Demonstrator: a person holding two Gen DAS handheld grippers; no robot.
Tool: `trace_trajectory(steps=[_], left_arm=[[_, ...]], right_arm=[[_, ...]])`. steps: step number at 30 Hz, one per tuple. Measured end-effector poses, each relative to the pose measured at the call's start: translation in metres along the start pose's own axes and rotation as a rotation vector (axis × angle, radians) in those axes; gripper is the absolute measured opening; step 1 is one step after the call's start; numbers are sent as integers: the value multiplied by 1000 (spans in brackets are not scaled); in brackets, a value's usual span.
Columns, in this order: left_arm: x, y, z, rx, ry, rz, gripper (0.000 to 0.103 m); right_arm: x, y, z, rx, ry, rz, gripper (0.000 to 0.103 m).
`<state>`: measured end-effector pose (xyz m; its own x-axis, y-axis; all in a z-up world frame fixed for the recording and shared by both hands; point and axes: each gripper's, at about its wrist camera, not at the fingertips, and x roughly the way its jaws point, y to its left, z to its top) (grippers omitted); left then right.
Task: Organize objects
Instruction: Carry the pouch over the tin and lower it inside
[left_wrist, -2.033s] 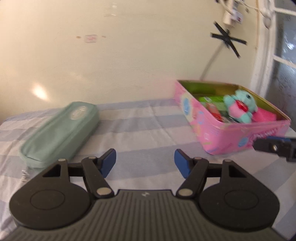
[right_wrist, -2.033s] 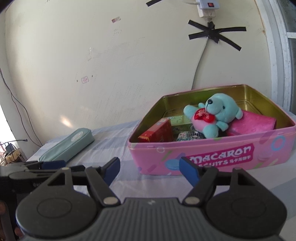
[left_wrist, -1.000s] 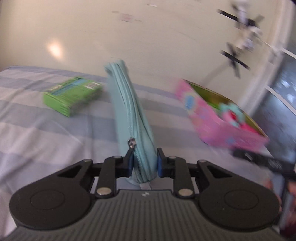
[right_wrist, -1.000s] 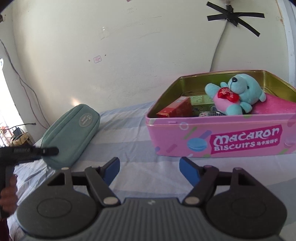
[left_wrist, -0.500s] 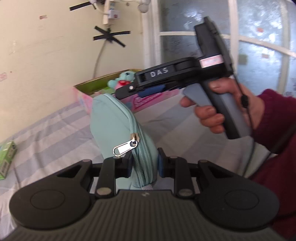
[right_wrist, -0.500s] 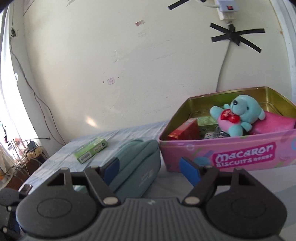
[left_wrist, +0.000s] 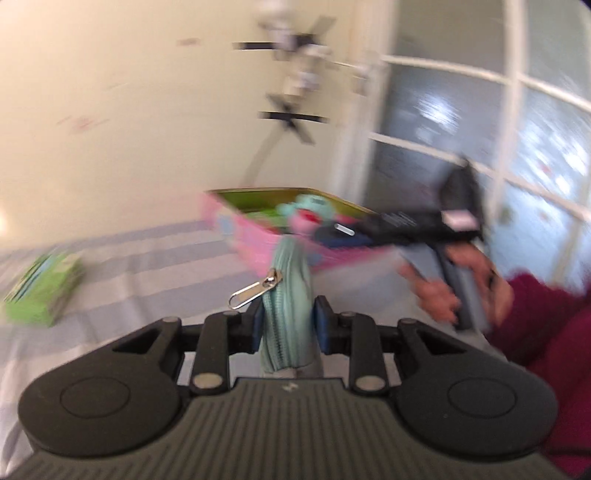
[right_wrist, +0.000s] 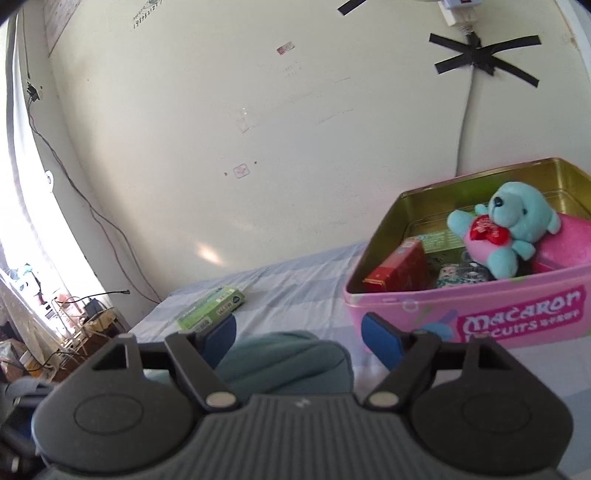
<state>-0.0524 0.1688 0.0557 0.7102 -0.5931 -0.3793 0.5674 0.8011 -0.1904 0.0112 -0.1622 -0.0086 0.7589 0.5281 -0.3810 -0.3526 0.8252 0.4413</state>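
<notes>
A second ago my left gripper (left_wrist: 287, 329) clamped the teal pencil case (left_wrist: 286, 314) off the striped bed (right_wrist: 295, 284); now I swing it toward the pink biscuit tin (right_wrist: 480, 314). My right gripper (right_wrist: 300, 338) hangs open above it.

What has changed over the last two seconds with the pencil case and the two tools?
The left tool closed on the teal pencil case, lifted it off the bed and carried it rightward toward the pink tin, uncovering a green box. The right tool stayed open and empty; the tin's contents are unchanged.
</notes>
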Motion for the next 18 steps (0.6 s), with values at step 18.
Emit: trace_trajectory(steps=[18], left_arm=[[29,58,-22,-386,135,262,43]], right_arm=[[91,1,-17,-71,233,28,66]])
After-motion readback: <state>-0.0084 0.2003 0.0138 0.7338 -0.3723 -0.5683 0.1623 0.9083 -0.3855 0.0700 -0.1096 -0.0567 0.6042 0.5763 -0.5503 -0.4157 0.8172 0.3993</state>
